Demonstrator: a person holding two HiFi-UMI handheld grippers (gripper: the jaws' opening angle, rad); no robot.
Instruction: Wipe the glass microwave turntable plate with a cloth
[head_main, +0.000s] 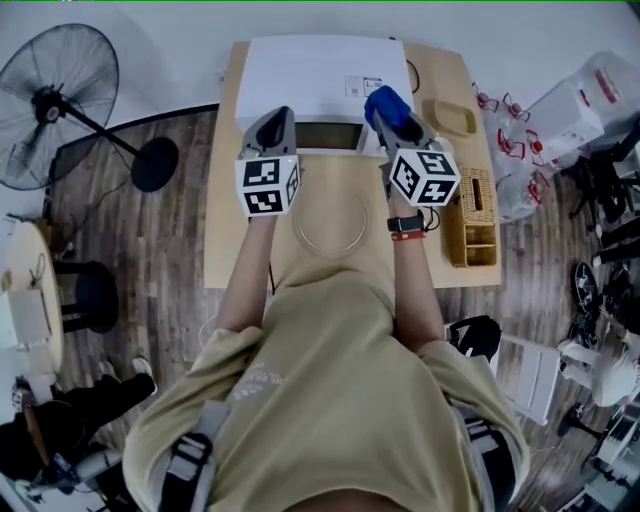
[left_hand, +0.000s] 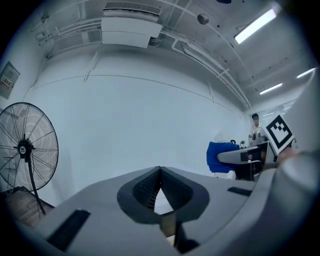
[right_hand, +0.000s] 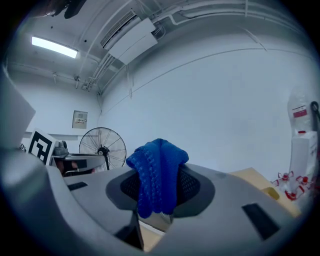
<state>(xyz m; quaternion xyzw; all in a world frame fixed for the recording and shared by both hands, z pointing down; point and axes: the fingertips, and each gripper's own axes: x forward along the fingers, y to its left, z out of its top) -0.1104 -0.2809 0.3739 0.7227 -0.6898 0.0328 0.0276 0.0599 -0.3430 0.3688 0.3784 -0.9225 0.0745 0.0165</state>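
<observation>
Right tongs (right_hand: 159, 197) are clamped on the blue cloth (right_hand: 157, 170), which bunches up and flops over the tips, so it looks soft and light and shouldn't slip out easily. Left tongs (left_hand: 160, 172) are pinched together with nothing in them. Both are held up, pointing off at the wall rather than down at anything. The glass turntable plate (head_main: 330, 222) lies flat on the worktop (head_main: 225, 240) between the person's forearms, just in front of the white microwave (head_main: 320, 80). My guess is it's hard, smooth glass, fairly heavy and breakable, and it'll probably skate around on the wood once wiping starts. I'd steady it gently at the rim with the empty tongs, since squeezing the edge hard could chip it.
</observation>
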